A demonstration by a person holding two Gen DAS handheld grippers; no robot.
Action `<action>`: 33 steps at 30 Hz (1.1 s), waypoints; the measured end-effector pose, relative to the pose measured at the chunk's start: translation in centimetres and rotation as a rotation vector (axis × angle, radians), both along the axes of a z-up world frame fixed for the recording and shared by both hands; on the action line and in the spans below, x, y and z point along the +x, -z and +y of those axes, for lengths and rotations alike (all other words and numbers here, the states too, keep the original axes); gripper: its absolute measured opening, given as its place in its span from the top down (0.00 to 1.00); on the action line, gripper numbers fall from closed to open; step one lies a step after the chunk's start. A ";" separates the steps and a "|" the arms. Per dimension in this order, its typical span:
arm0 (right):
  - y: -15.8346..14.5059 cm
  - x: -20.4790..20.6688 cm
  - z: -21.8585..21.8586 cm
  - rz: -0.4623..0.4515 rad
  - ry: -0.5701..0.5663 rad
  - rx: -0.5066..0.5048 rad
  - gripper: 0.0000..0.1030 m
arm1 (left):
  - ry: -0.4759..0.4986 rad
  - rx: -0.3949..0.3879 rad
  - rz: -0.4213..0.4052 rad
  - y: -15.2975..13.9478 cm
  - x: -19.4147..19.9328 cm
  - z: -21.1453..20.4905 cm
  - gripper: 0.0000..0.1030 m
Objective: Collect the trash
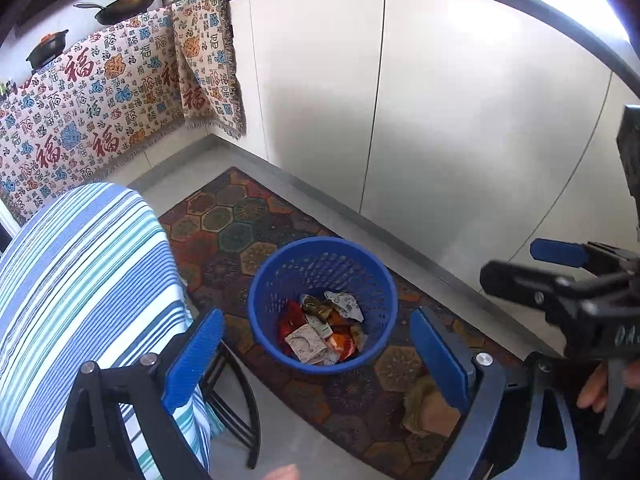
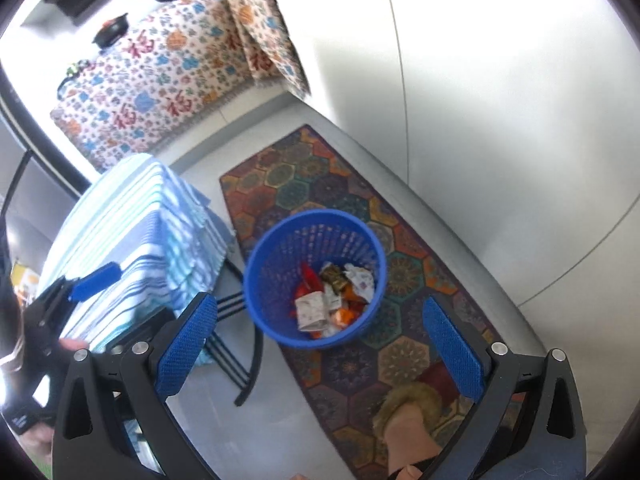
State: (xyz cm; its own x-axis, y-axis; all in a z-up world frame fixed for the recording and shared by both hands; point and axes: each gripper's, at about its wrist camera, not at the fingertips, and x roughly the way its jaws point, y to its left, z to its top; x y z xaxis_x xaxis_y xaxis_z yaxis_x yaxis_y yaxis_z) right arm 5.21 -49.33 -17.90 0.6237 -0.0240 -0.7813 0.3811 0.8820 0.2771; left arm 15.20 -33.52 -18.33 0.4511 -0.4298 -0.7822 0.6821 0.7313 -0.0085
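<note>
Two pairs of tongs hang over a blue perforated wastebasket (image 1: pixel 322 304) that stands on a patterned hexagon rug (image 1: pixel 224 220) low in the centre of both wrist views. The left tongs (image 1: pixel 316 356) stand wide open with nothing between the blue pads, which frame the basket from either side at the bottom of the left view; the right tongs (image 2: pixel 320 348) are likewise spread wide and empty, their pads bracketing the same basket in the right view. The trash (image 1: pixel 320 330), a heap of crumpled wrappers in red, orange and white, lies at the bottom of the basket, which suggests the load has been dropped in and both tools are spread because they have nothing left to carry. To the left of the basket stands a stool-like surface (image 1: pixel 84 280) draped in a blue striped cloth, its black legs (image 1: pixel 236 392) touching the rug's edge. A patterned throw (image 1: pixel 92 100) with red characters covers the counter at upper left, where pans (image 1: pixel 120 6) sit. White cabinet doors (image 1: pixel 440 100) fill the right of the frame. A slippered foot (image 2: pixel 408 412) rests on the rug at lower right of the right view, close to the basket, as the person stands over it. No loose wrappers show on the floor in view.
</note>
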 end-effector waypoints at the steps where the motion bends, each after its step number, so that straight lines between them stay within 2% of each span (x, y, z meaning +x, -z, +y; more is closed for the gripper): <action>1: -0.1 -0.2 0.5 0.000 -0.001 -0.007 0.00 | -0.010 -0.001 0.005 -0.2 -0.2 0.3 0.07; 6: -0.8 -2.0 2.1 0.005 0.028 -0.108 0.01 | -0.047 -0.003 0.003 -0.7 -0.6 1.7 0.07; 13: -1.0 -4.0 3.6 0.032 0.035 -0.152 0.00 | -0.098 -0.026 -0.001 -1.8 -1.6 2.9 0.07; 17: -0.9 -4.7 4.0 0.035 0.036 -0.137 0.00 | -0.117 -0.026 -0.018 -2.6 -2.2 3.1 0.07; 23: -0.9 -5.3 4.4 0.047 0.053 -0.125 0.00 | -0.085 -0.019 0.001 -3.3 -2.6 2.9 0.07; 33: -1.3 -5.7 5.1 0.046 0.056 -0.140 0.00 | -0.092 0.006 -0.009 -2.8 -2.8 2.7 0.07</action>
